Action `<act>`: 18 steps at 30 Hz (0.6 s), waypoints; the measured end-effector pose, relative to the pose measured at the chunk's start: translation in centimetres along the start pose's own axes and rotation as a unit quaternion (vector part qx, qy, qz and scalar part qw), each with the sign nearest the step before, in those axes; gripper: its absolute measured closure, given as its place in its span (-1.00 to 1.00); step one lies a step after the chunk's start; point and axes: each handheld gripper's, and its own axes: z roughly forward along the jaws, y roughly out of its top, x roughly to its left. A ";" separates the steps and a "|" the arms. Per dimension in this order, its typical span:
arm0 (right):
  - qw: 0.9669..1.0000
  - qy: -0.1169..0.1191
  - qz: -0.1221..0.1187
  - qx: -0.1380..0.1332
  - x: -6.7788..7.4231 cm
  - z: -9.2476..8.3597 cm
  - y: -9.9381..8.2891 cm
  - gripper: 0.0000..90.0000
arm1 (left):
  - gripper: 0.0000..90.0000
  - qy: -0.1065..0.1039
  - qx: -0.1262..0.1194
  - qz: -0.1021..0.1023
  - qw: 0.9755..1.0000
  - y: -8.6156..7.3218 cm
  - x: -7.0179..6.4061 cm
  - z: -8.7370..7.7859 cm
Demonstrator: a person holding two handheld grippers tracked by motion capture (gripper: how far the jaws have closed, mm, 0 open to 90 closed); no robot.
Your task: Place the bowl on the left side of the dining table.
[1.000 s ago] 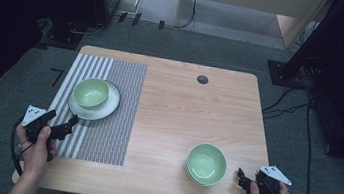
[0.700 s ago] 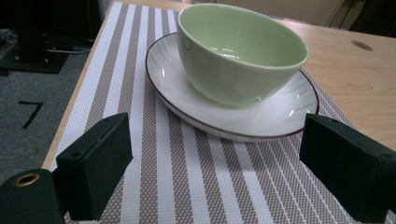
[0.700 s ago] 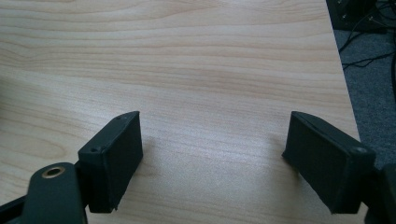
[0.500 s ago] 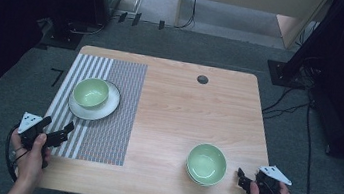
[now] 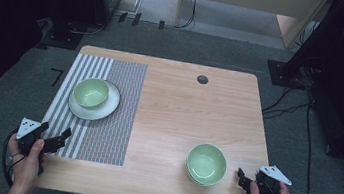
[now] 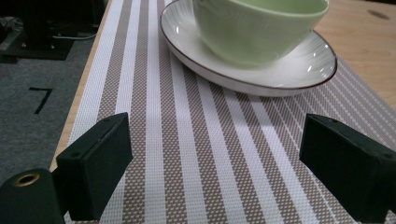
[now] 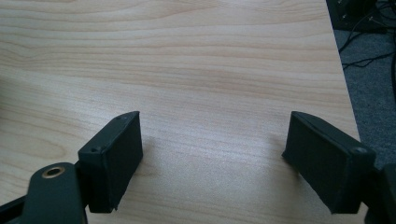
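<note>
A pale green bowl (image 5: 91,91) sits on a white plate (image 5: 106,107) at the far part of a striped placemat (image 5: 106,123). In the left gripper view the same bowl (image 6: 257,28) and plate (image 6: 280,70) lie just ahead of the jaws. My left gripper (image 5: 60,139) hovers open over the mat's near left corner, nothing between its jaws (image 6: 215,135). A second green bowl (image 5: 206,163) stands near the table's front right. To its right, my right gripper (image 5: 242,180) is open over bare wood (image 7: 212,126), holding nothing.
The wooden table (image 5: 178,108) has a small black round spot (image 5: 202,79) near its far edge. Grey carpet, cables and dark stands surround the table. The right table edge (image 7: 343,70) runs close beside the right gripper.
My left gripper has drawn back from beside the plate toward the near left corner of the mat. The right gripper and both bowls have stayed put.
</note>
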 end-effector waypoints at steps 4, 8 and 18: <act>1.000 0.000 0.000 0.000 0.0 0.0 0.0 -0.58 | -0.81 0.000 0.007 -0.001 1.000 -0.3 0.2 0.0; 1.000 0.000 0.000 0.000 0.0 0.0 0.0 -0.58 | -0.81 -0.002 0.020 -0.002 1.000 -0.7 0.4 -0.1; 1.000 0.000 0.000 0.000 0.0 0.0 0.0 -0.58 | -0.81 0.004 0.049 0.003 0.999 -1.1 1.1 -0.7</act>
